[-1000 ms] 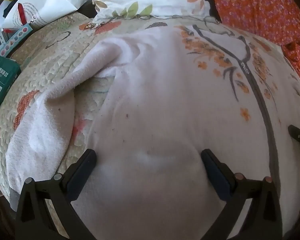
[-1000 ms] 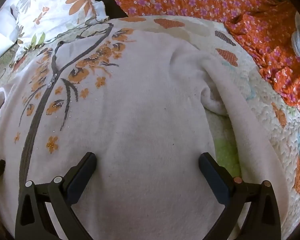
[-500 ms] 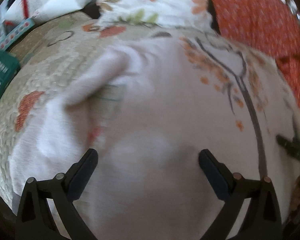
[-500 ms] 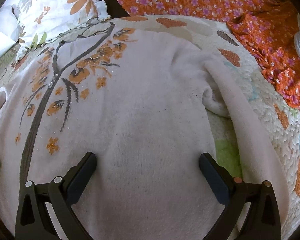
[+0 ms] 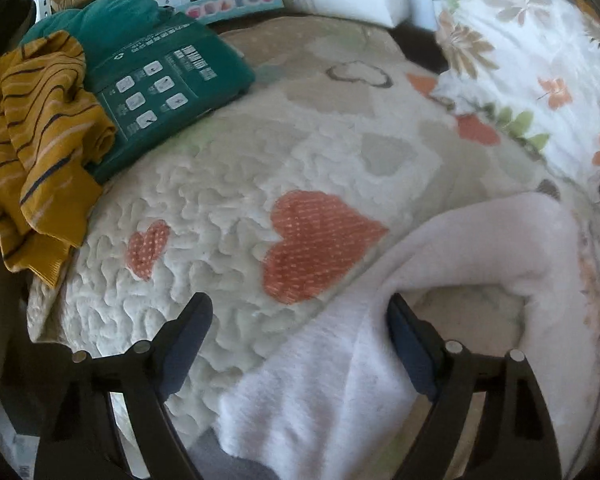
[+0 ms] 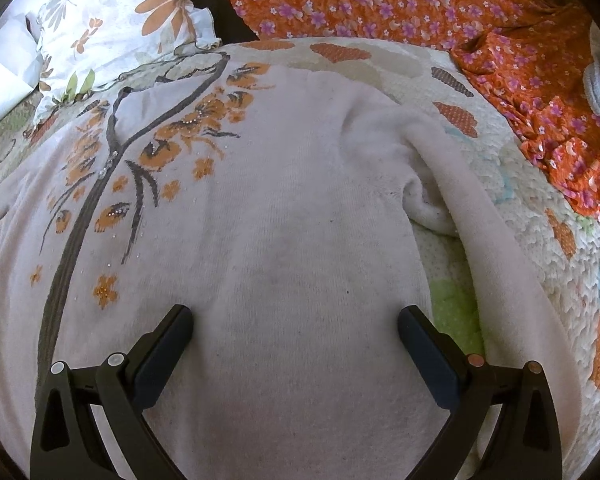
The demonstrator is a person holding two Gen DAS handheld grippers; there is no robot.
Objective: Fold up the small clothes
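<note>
1. Your white sweater [image 6: 300, 240] lay flat on the bed's quilt [image 5: 260, 168], front side up, its long axis running from the near edge away toward the flowered pillow [image 6: 112, 16], with the grey zipper line and orange flower pattern along its left half in the right wrist view.
2. Its left sleeve [image 5: 440, 256] lay bent on the quilt, arching up and back down, with the lower stretch running toward the near edge.
3. Your left claw [image 5: 296, 336] pointed steeply down at the quilt beside that sleeve; its jaws were closing, with the sleeve's edge between them at the right finger, yet the pads did not press on it.
4. Your right claw [image 6: 296, 344] pointed steeply down over the sweater's lower body, jaws spread wide and released, cloth below them but not gripped.
5. A green folded garment [image 5: 160, 76] and a mustard striped one [image 5: 40, 140] sat at the quilt's far left; orange flowered fabric [image 6: 420, 4] lay beyond the sweater.
</note>
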